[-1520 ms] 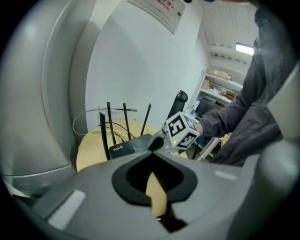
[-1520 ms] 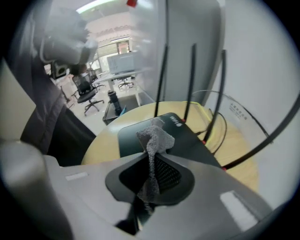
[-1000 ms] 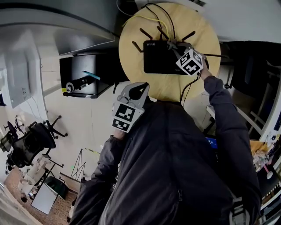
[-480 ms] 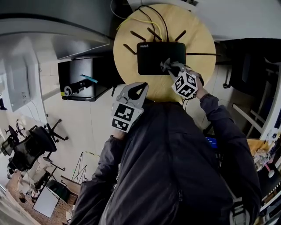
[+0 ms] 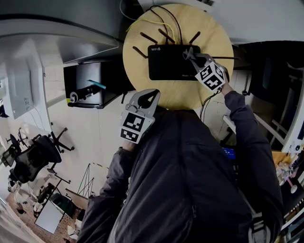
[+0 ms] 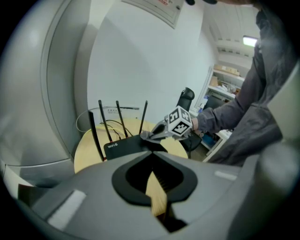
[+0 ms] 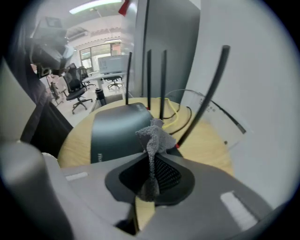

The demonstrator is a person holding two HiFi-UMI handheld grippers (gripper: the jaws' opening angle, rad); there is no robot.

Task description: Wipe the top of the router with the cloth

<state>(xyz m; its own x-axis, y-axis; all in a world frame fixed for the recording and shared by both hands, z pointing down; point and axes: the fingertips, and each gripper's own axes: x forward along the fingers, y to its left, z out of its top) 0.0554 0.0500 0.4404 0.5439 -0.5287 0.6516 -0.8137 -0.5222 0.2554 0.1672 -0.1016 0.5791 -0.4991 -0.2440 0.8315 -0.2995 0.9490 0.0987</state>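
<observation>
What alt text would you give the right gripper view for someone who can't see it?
The right claw is shut on a crumpled grey cloth, held over a black router on a round wooden table. Thin black antennas stand up behind it, with office chairs beyond at left.

This is an office-like workroom. Wheeled office chairs stand near desks under strip lights. Stocked shelves line one side.

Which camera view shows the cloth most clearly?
The right gripper view: the grey cloth sits pinched between the right gripper's fingers. The head view shows only a small grey scrap over the router; the left gripper view barely shows it.
</observation>
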